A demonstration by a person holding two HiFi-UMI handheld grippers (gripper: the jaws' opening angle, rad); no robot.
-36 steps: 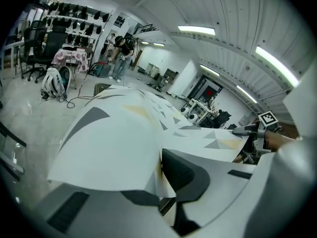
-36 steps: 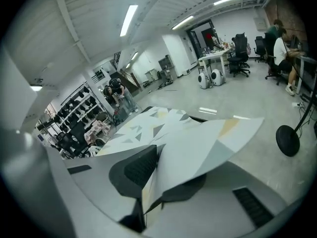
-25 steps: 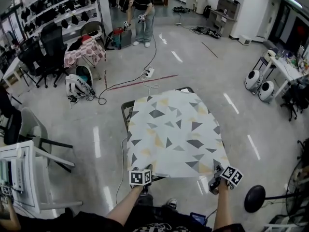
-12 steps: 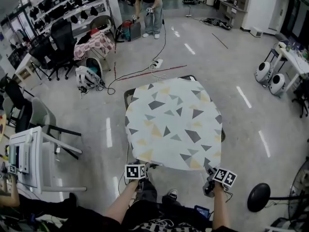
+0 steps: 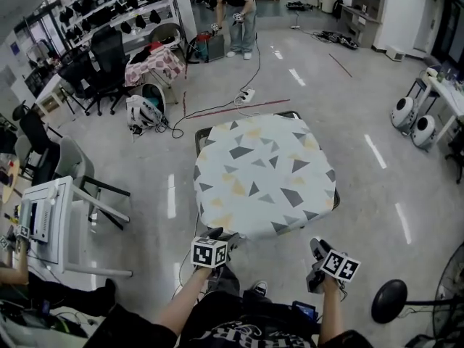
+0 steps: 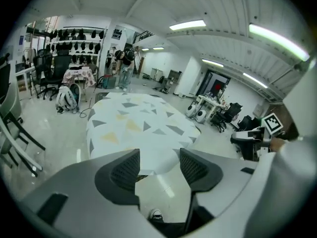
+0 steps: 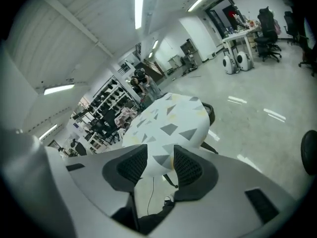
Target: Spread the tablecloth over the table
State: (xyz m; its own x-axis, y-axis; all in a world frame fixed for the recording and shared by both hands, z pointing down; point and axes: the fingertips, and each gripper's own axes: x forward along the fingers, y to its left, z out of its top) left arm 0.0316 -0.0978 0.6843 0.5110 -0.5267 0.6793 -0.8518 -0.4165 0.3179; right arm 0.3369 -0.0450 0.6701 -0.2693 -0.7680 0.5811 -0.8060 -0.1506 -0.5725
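Glossy grey floor (image 5: 362,107), wall shelving (image 5: 138,9), office chairs (image 5: 109,53), ceiling strip lights (image 6: 187,25)

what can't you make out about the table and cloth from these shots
- Top of the table: in the head view the tablecloth covers it; only dark bits of rim show.
- Cloth's far overhang: hidden behind the table's far edge in every view.
- Table legs: hidden under the cloth in the head view.
- Dark items on the shelves: too small to name in any view.
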